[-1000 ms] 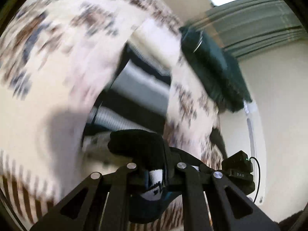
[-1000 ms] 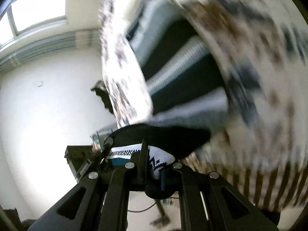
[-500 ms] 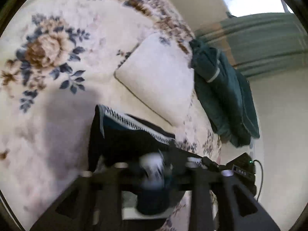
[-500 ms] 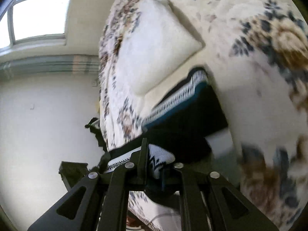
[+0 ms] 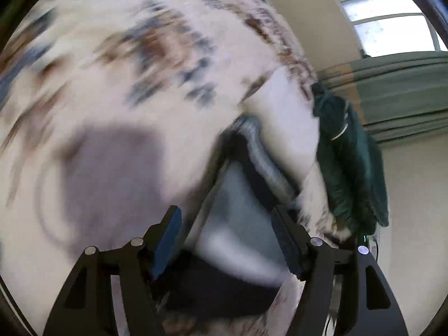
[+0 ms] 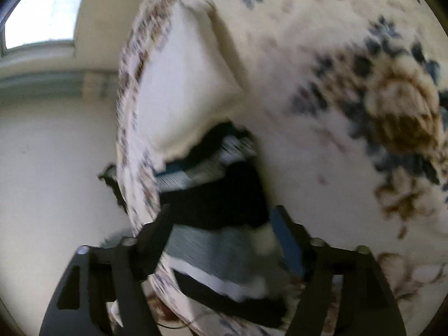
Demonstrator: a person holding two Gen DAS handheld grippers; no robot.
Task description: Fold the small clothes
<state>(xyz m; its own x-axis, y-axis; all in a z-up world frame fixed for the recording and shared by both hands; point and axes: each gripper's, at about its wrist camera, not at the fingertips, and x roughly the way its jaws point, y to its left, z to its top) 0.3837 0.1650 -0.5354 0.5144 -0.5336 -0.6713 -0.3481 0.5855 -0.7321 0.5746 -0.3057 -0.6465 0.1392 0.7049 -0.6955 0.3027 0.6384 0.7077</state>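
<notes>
The left wrist view alone shows a dark green garment (image 5: 350,162) draped at the bed's edge, ahead and to the right of the left gripper (image 5: 225,231), with grey-green curtains (image 5: 406,89) and a window (image 5: 386,19) beyond it. The right wrist view alone shows a sharp brown-and-blue flower print on the bedspread (image 6: 336,145), ahead and to the right of the right gripper (image 6: 221,232), and a bare pale wall (image 6: 56,168) off to its left. Both views are smeared by motion blur.

In the right view the bed's edge curves down just left of the gripper, and past it there is only the wall. To the right of that gripper the bedspread runs wide and flat. In the left view the bedspread (image 5: 126,98) spreads broadly ahead and to the left, and a white pillow (image 5: 282,117) lies ahead, touching the far end of the clothing.

Both grippers stand wide apart and grasp nothing. The striped black, grey and white garment (image 5: 240,204) lies on the bed directly ahead of the left gripper, passing between and under its spread fingers. In the right view the same garment (image 6: 221,204) lies between the fingers and reaches forward to the pillow (image 6: 182,84). Whether the fingers touch the cloth cannot be told through the blur.
</notes>
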